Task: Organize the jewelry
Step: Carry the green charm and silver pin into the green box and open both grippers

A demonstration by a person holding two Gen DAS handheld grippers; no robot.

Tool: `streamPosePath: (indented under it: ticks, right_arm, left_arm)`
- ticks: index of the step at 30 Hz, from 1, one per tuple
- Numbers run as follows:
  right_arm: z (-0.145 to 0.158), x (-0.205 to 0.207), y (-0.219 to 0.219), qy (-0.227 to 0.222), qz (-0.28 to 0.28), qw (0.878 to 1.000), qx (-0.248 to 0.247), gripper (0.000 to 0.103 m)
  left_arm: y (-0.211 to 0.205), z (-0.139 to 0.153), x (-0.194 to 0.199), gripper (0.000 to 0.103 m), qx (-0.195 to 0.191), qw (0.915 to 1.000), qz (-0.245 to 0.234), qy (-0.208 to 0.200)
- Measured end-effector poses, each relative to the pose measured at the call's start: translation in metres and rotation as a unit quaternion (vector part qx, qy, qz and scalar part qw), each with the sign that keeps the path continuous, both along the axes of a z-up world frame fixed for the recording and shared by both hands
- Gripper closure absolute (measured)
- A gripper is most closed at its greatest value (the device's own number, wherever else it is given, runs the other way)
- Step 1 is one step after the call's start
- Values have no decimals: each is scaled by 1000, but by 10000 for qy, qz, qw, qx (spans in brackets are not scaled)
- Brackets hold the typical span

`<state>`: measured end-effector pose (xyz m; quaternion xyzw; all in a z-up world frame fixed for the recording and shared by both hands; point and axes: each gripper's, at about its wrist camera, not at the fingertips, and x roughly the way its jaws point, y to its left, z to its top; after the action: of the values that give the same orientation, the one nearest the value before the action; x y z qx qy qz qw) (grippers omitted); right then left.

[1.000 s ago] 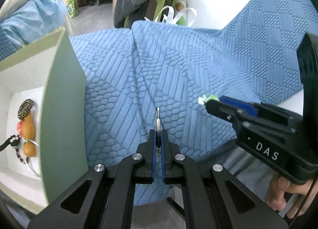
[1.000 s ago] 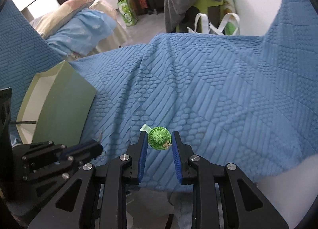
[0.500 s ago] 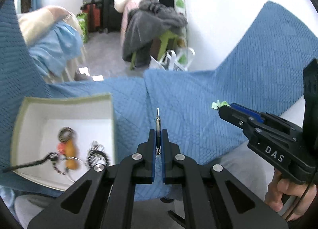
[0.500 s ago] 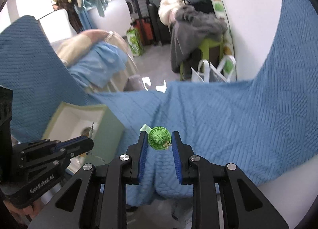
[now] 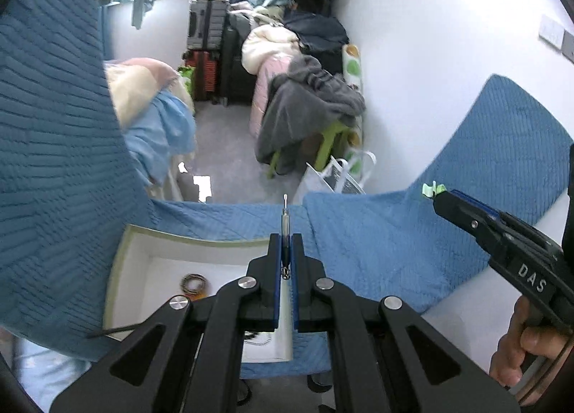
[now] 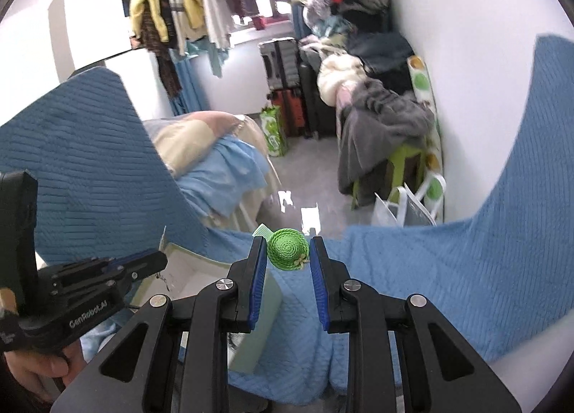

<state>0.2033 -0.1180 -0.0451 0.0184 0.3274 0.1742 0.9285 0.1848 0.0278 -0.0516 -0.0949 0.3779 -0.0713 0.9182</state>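
Box (image 5: 186, 244) on quilt (image 5: 376, 233); bracelet (image 5: 193, 284) inside box.

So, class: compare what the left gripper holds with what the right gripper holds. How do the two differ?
The left gripper pinches a thin metal pin; the right gripper clamps a round green woven hat. The pin pokes well past its fingertips; the hat sits between them. The left jaws are nearly shut; the right jaws stand wider. Both are held above the blue cloth.

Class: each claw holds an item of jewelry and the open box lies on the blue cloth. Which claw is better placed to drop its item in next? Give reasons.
Probably the left claw: its thin metal pin sits over the box. The right claw, gripping the green hat clip, is off to the box's side.
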Motion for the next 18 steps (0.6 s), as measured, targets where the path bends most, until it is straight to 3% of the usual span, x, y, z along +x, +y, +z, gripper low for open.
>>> streamPosePath:
  ticks: [8,18]
  right_arm:
    - [-9,1,53,61,223,9997,-3,81]
    - [-91,5,99,922,507,9941,-267,81]
  left_arm:
    - [49,-5,-9,99,-31,9996,268,2]
    - [73,-91,-3,99,-161,9957,233,878]
